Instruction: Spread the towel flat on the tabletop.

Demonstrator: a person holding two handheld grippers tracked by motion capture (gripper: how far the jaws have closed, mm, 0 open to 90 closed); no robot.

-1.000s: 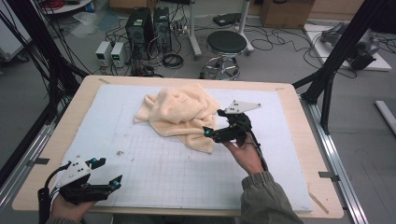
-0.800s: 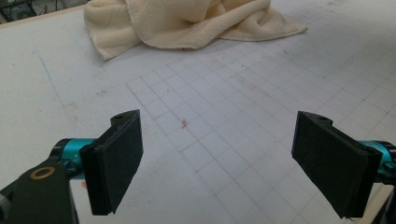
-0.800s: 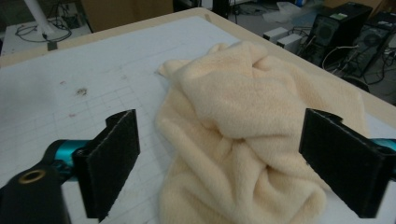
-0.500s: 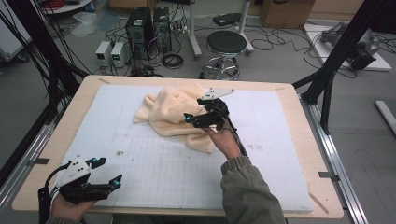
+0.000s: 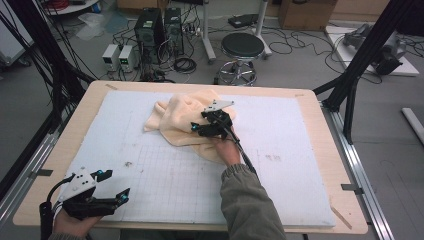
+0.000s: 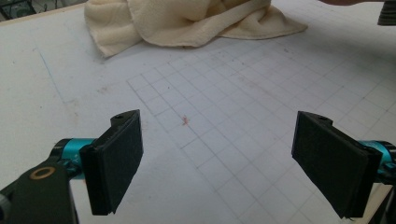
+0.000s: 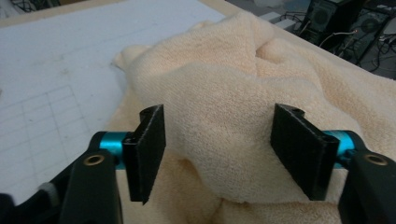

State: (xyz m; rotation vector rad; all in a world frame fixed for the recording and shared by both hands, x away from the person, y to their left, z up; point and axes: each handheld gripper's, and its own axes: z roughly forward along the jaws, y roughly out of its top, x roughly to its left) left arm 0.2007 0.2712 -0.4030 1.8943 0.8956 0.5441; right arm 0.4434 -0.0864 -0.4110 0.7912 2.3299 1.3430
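Right gripper (image 5: 199, 128) over the crumpled towel (image 5: 181, 119).
Its jaws gape around a raised fold, not yet pinching; the towel lies at the mat's (image 5: 300, 130) far middle. Left gripper (image 5: 114, 186), released, hovers well short of the towel.

The high view looks forward and down from above the near edge of the surface (image 5: 310, 150), taking in the floor beyond. Each tongs view rides low, looking out between its own jaws: the left far from the towel (image 6: 187, 21), the right close over it. All three share the towel.
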